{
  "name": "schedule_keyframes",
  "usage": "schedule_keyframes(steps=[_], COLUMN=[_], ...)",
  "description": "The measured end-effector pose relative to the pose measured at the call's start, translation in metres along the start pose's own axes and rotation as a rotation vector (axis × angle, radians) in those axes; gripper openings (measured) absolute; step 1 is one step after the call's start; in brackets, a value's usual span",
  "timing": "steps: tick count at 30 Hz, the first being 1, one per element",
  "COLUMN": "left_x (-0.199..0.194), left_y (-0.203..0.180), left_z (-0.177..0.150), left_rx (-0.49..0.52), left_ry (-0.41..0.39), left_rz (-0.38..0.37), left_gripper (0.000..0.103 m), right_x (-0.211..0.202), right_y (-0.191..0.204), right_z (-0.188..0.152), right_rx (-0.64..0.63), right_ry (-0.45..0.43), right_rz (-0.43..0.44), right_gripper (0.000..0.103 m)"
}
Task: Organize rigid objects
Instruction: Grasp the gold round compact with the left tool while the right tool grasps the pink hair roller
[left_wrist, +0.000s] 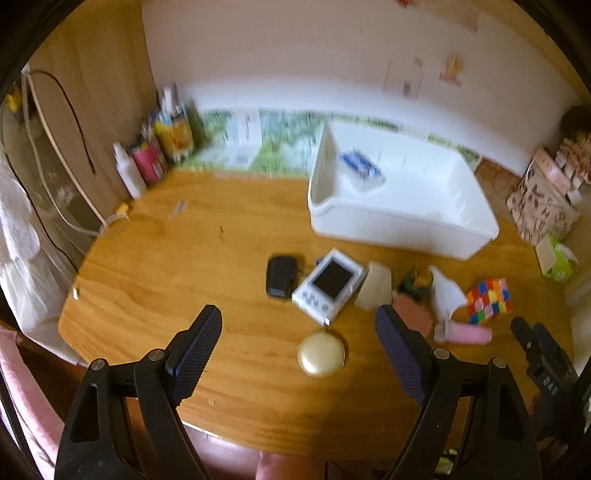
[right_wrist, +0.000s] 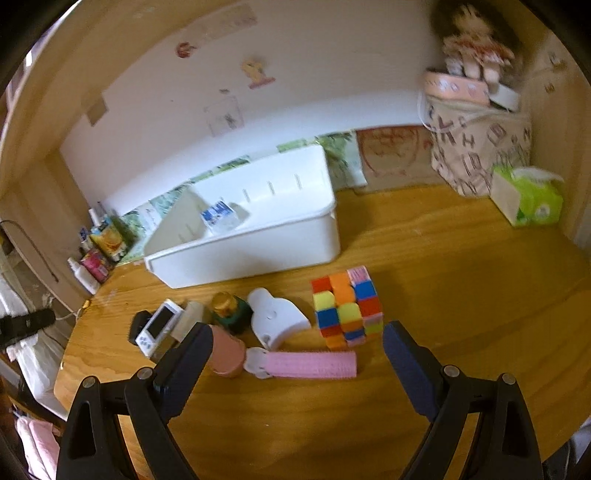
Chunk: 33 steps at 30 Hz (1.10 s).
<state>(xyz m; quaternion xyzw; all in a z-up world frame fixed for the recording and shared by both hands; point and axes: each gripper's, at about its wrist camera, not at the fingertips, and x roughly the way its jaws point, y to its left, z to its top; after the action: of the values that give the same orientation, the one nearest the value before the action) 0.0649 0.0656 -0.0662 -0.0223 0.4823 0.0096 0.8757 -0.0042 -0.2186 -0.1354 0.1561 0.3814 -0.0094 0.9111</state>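
A white bin (left_wrist: 402, 218) (right_wrist: 255, 243) stands at the back of the wooden table and holds a blue-and-white box (left_wrist: 360, 164) (right_wrist: 218, 216). In front lie a black case (left_wrist: 279, 277), a white handheld device (left_wrist: 328, 284) (right_wrist: 159, 326), a cream block (left_wrist: 375, 286), a round cream compact (left_wrist: 321, 353), a green bottle (right_wrist: 231, 312), a white plastic piece (right_wrist: 275, 317), a pink comb (right_wrist: 306, 364) and a colour cube (left_wrist: 489, 300) (right_wrist: 347, 306). My left gripper (left_wrist: 297, 341) is open above the compact. My right gripper (right_wrist: 295, 345) is open above the comb.
Bottles and packets (left_wrist: 155, 155) stand at the back left by a wooden panel. A patterned bag (right_wrist: 476, 147) with a doll (right_wrist: 472, 48) on it and a green tissue pack (right_wrist: 528, 197) stand at the back right. The table's rounded front edge (left_wrist: 221, 437) is near.
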Motion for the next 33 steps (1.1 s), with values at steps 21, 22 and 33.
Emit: schedule_keyframes(steps=[21,22,33], left_x=[0.126,0.129,0.154], left_y=[-0.003,-0.005,-0.021], left_z=[-0.005,-0.005,-0.009], left_rx=[0.007,0.013,0.051], left_ry=[0.554,0.566,0.672], left_rz=[-0.043,-0.044,-0.070], left_gripper=[0.087,0.087,0.086], right_x=[0.068,0.070,0.082], right_y=[-0.015,-0.016,-0.020], right_z=[-0.016,-0.016,-0.018], right_rx=[0.259,0.272,0.358], right_ry=[0.253,0.261,0.317], right_rz=[-0.089,-0.091,-0.109], right_gripper=[0.094,0.094,0.094])
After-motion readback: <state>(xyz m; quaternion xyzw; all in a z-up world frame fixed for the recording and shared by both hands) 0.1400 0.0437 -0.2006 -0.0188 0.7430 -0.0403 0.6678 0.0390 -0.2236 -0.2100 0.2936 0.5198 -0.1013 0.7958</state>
